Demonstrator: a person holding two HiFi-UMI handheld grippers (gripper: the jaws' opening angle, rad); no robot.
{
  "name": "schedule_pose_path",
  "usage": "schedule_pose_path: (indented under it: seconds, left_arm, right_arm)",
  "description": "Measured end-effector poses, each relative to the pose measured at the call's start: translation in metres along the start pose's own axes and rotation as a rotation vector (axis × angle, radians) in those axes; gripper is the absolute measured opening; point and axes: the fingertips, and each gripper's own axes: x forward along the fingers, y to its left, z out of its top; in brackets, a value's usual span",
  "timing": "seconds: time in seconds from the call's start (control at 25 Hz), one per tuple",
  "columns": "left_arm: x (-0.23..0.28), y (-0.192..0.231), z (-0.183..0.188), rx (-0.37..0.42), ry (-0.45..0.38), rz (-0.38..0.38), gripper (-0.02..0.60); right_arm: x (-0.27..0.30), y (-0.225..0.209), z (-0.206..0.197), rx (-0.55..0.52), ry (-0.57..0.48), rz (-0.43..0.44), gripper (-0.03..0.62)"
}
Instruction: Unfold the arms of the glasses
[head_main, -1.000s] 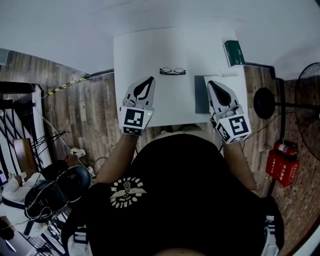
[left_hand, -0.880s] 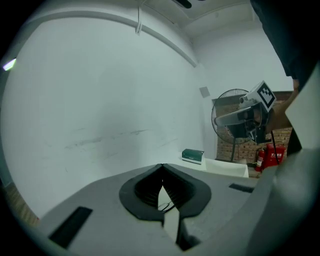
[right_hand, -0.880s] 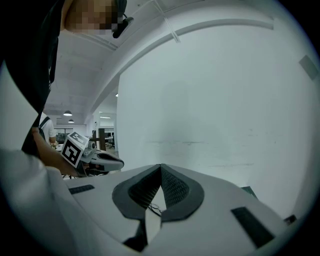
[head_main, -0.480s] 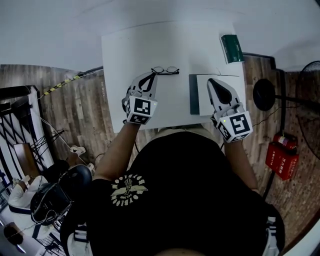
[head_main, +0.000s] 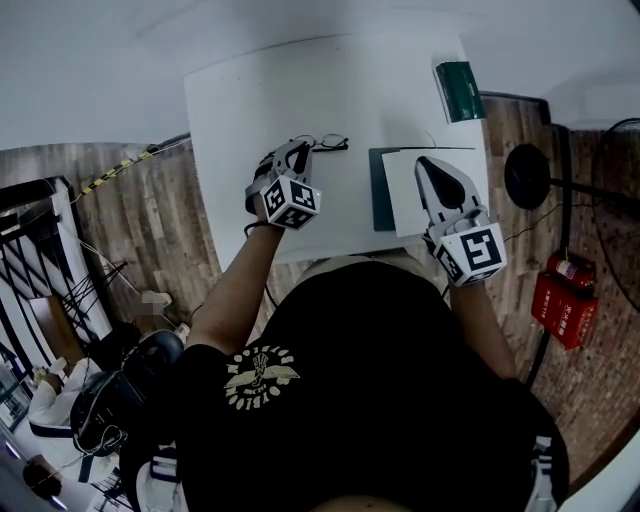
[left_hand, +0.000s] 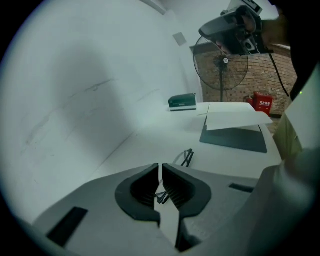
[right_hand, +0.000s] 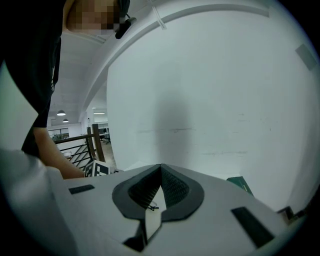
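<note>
The black-framed glasses (head_main: 331, 143) lie folded on the white table (head_main: 250, 100), near its middle. My left gripper (head_main: 299, 148) has its tips at the glasses' left end, pointing down at the table. Its jaws stand together with only a thin slit between them. In the left gripper view one end of the glasses (left_hand: 187, 157) shows past my left gripper (left_hand: 160, 168), and a bit of frame shows through the hollow under the jaws. My right gripper (head_main: 432, 164) is shut and empty, over the white sheet (head_main: 405, 195) at the right; in its own view my right gripper (right_hand: 160, 168) faces the wall.
A grey pad (head_main: 377, 190) lies under the white sheet. A green box (head_main: 459, 90) sits at the table's far right corner. A standing fan (head_main: 527, 178) and a red extinguisher (head_main: 565, 308) are on the floor to the right. A white wall lies behind the table.
My left gripper has dropped and moved forward from the table's near edge to the glasses' left end, rolling as it went. The right gripper has shifted a little over the white sheet.
</note>
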Motion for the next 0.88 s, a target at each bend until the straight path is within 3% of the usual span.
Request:
schedule_pose_path:
  seconds: [0.32, 0.44, 0.64, 0.88]
  left_arm:
    - [0.039, -0.018, -0.013, 0.176, 0.144, -0.063, 0.012]
    - [0.048, -0.024, -0.018, 0.211, 0.193, -0.084, 0.084]
    - [0.061, -0.032, -0.026, 0.27, 0.24, -0.116, 0.094]
    - [0.071, -0.032, -0.03, 0.346, 0.271, -0.092, 0.094]
  right_arm:
    - [0.003, -0.015, -0.009, 0.016, 0.017, -0.015, 0.002]
    - [0.002, -0.017, -0.012, 0.029, 0.019, -0.02, 0.002]
    - [-0.002, -0.026, -0.016, 0.042, 0.025, -0.047, 0.002]
    - [-0.006, -0.026, -0.016, 0.054, 0.018, -0.056, 0.002]
